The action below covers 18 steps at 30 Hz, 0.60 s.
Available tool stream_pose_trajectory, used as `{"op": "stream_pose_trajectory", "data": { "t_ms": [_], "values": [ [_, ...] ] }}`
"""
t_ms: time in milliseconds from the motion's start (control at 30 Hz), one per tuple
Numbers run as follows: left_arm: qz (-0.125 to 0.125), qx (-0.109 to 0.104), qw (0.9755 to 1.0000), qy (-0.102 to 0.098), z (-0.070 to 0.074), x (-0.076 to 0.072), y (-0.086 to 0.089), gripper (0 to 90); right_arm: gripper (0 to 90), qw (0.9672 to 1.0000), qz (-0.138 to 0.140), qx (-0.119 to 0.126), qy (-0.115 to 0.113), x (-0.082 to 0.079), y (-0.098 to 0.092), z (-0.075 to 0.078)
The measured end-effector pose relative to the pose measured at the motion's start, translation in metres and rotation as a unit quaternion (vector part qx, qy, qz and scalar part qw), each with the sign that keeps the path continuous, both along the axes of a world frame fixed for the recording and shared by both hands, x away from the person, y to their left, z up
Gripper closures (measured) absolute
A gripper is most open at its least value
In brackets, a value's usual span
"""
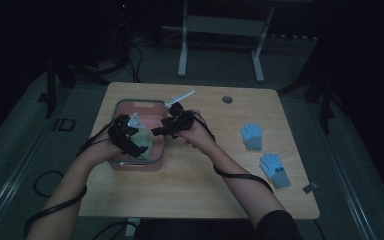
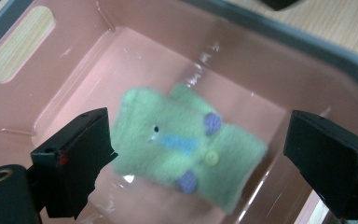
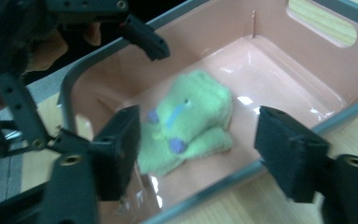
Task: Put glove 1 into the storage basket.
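Now, reading from the left with the bin [image 1: 156,159] as the landmark: this pink bin with a grey rim stands on the left half of the table [image 1: 200,195], its long handle slot on the far wall. The left gripper [image 1: 128,141] hangs over the near left part of the bin, held by the person's left hand. In the left gripper view its jaws stand wide apart, one at each side, with nothing between the pads; the green glove [image 2: 186,144] lies on the bin floor below that gap, untouched.

The glove is a folded, fuzzy green piece with two purple dots, a blue streak and a small yellow button. It rests flat near the middle of the bin floor, clear of the walls as far as the blur allows. In the high view it shows as a pale green patch under the left gripper.

The right gripper [image 1: 167,126] is over the bin's right rim, a little farther from the person than the left one. In the right gripper view its jaws are also spread, bare pads facing each other, the glove [image 3: 191,121] lying beyond them inside the bin. The left gripper [image 3: 144,39] shows above the far rim there.

Behind the bin lies a thin white piece [image 1: 180,97], too small to identify.

Well right of the bin, two blue gloves [image 1: 252,136] lie on the table.
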<state>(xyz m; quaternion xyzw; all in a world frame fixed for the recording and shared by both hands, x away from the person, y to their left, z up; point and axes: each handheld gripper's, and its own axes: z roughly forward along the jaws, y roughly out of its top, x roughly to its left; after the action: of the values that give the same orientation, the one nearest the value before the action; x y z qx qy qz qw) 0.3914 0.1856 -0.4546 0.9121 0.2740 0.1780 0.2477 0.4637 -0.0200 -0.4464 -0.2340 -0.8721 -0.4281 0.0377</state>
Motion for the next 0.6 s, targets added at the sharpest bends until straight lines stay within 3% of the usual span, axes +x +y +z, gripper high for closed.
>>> {"op": "stream_pose_trajectory", "data": {
  "t_ms": [167, 233, 267, 467, 600],
  "values": [
    [0.0, -0.031, 0.9994, -0.012, 0.004, -0.006, -0.015, 4.1, 24.4, 0.9999, -0.008, 0.007, -0.004, -0.003, -0.022, 0.003],
    [0.0, -0.031, 0.9994, -0.012, 0.004, -0.006, -0.015, 4.1, 24.4, 0.9999, -0.011, 0.006, -0.005, -0.003, -0.026, 0.002],
    [-0.006, -0.054, 0.9984, -0.017, 0.006, -0.01, -0.023, 4.1, 19.8, 0.9999, -0.012, 0.007, -0.008, -0.005, -0.034, 0.001],
    [-0.023, -0.076, 0.9963, -0.031, 0.007, -0.018, -0.045, 4.1, 18.6, 0.9995, -0.023, 0.001, -0.023, -0.008, -0.056, -0.001],
    [-0.026, -0.072, 0.9966, -0.032, 0.007, -0.021, -0.058, 3.6, 19.1, 0.9986, -0.032, -0.004, -0.042, -0.011, -0.068, -0.002]
  ]
}}
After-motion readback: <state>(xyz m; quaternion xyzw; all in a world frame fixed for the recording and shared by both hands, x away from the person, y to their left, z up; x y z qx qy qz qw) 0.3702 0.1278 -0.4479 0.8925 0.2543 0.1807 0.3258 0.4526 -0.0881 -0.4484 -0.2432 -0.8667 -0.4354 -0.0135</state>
